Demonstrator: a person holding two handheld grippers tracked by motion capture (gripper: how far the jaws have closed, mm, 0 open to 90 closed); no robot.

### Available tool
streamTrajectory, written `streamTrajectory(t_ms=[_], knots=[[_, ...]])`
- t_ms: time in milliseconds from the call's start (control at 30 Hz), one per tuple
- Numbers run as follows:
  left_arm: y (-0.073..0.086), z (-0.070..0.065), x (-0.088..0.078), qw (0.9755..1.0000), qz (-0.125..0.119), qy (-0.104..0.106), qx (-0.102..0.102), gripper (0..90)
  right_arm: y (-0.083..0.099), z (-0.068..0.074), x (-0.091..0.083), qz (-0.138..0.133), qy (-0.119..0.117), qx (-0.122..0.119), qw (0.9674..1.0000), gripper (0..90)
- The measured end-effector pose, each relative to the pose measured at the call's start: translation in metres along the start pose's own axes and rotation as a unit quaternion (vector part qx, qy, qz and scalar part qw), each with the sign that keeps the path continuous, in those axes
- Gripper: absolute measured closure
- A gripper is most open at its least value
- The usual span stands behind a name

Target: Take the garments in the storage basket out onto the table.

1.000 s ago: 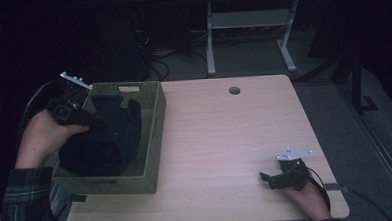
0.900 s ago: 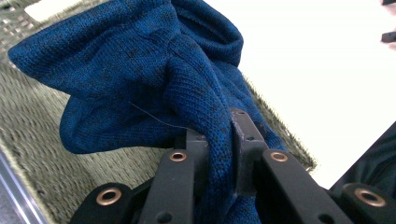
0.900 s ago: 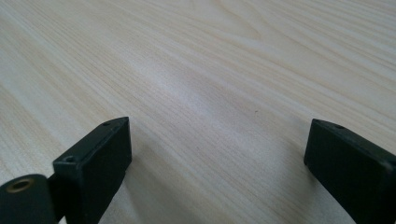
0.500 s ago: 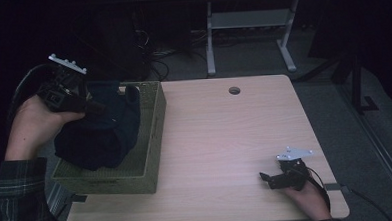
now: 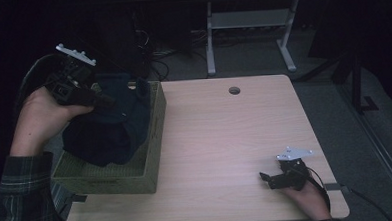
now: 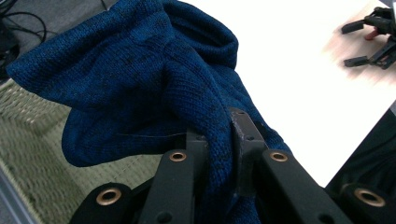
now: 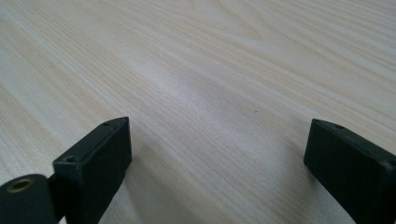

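High view has the left gripper (image 5: 101, 100), clamped on the dark blue knit sweater (image 5: 109, 129), now higher above the green box (image 5: 153, 142), lifting it out, while the right gripper (image 5: 269, 180) rests wide open well right of that box.

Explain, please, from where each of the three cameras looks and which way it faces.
High view: above the person's side, facing forward and down on the table; both hands and grippers show.
Left gripper view: on the left gripper, facing along its jaws, shut on a blue knitted garment over the box.
Right gripper view: on the right gripper, low over bare tabletop, jaws open.
Shared: the left and high views both show the garment.
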State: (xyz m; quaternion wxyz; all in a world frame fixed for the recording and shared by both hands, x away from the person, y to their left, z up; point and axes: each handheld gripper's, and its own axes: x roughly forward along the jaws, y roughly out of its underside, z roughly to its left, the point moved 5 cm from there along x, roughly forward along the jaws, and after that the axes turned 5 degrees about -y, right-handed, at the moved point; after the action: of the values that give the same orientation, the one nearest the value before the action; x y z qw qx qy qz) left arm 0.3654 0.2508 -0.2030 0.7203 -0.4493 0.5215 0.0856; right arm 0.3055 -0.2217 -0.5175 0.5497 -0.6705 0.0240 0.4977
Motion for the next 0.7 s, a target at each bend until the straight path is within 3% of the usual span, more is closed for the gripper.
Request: streamTrajectory(t_ms=[700], knots=[[-0.049, -0.053, 0.021, 0.9972, -0.021, 0.038, 0.06, 80.1, 0.0, 0.0, 0.0, 0.0, 0.0, 0.0, 1.0, 7.1]])
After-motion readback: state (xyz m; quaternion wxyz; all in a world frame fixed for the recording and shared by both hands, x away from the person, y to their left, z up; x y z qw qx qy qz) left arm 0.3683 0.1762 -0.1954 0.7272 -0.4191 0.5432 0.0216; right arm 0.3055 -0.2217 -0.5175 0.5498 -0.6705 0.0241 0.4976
